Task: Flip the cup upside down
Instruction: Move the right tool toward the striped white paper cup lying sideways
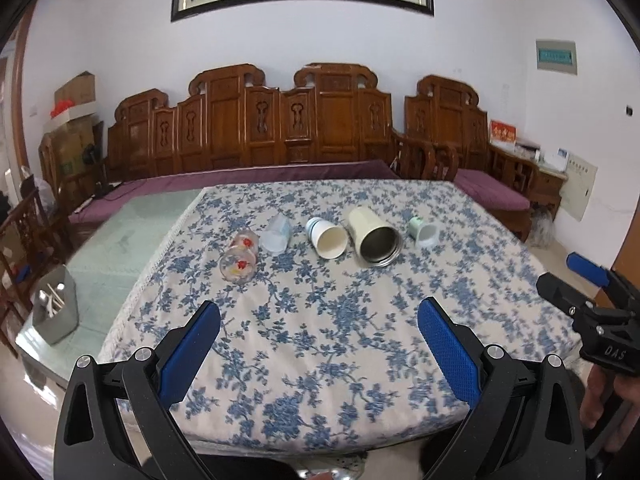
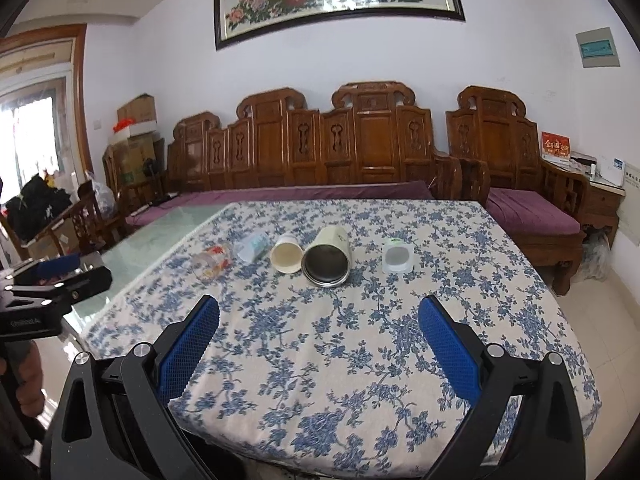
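Several cups lie on their sides in a row on the blue floral tablecloth [image 1: 320, 340], mouths toward me: a clear glass with red flowers [image 1: 239, 261] [image 2: 212, 261], a clear plastic cup [image 1: 276, 234] [image 2: 253, 247], a white paper cup [image 1: 327, 237] [image 2: 285, 255], a cream steel-lined tumbler [image 1: 373, 237] [image 2: 327, 258] and a small white-green cup [image 1: 423, 232] [image 2: 397, 258]. My left gripper [image 1: 320, 344] is open and empty above the near cloth. My right gripper [image 2: 320, 344] is open and empty too, also short of the cups.
A grey metal holder with utensils [image 1: 56, 308] stands on the bare glass tabletop [image 1: 120, 240] to the left. A carved wooden bench with purple cushions [image 1: 280, 136] runs behind the table. The right gripper's body [image 1: 592, 304] shows at the right edge of the left wrist view.
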{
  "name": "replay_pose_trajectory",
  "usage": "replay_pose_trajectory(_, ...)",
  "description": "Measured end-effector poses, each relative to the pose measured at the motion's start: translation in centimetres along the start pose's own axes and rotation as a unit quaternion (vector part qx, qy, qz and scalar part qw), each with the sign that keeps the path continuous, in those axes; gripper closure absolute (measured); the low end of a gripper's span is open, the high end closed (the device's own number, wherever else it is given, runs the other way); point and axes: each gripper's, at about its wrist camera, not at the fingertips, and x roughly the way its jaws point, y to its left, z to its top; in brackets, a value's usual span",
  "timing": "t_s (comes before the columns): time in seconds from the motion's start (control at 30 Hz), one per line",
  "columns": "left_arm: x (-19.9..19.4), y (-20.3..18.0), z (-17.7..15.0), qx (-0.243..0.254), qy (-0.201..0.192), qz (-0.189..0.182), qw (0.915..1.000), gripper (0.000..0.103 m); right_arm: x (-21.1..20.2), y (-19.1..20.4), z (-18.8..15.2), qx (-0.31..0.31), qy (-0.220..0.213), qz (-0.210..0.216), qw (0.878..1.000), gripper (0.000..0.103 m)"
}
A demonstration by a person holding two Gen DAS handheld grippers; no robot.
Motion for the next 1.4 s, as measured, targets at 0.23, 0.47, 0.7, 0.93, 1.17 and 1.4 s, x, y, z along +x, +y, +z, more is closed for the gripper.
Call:
replay_pose_trajectory(0.23, 3.6, 1.2, 0.9, 0.004, 0.021, -0.006, 0.9998, 0.008, 4.3, -1.1, 0.4, -0.009, 0.023, 0.000, 1.000, 0.008)
replay_pose_trajectory(0.47, 8.3, 3.4, 2.0, -0.018, 0.059, -0.026, 0.9978, 0.008, 9.7, -2.1, 0.4, -0.011, 0.061, 0.005, 0.998, 0.027)
replay_pose_trajectory(0.7, 14.9, 5.1, 3.9, -0.029, 0.096, -0.023, 0.9947, 0.008, 15.6, -2.1, 0.7, -0.013, 0.089, 0.016, 0.996, 0.027)
replay_pose_trajectory(0.93, 21.3, 4.6, 6.8, -0.025, 0.119, -0.026, 0.9922, 0.017, 20.3, -1.7, 1.6, -0.031, 0.115, 0.024, 0.993, 0.027)
replay_pose_trajectory(1.17, 28.2, 3.2, 8.9, -0.016, 0.150, -0.022, 0.9883, 0.023, 22.7, -2.0, 1.8, -0.032, 0.131, 0.032, 0.990, 0.027)
replay_pose_trajectory(1.4, 34.3, 2.1, 10.1, -0.033, 0.185, -0.037, 0.9815, 0.029, 22.9, -2.9, 1.3, -0.033, 0.136, 0.042, 0.989, 0.019)
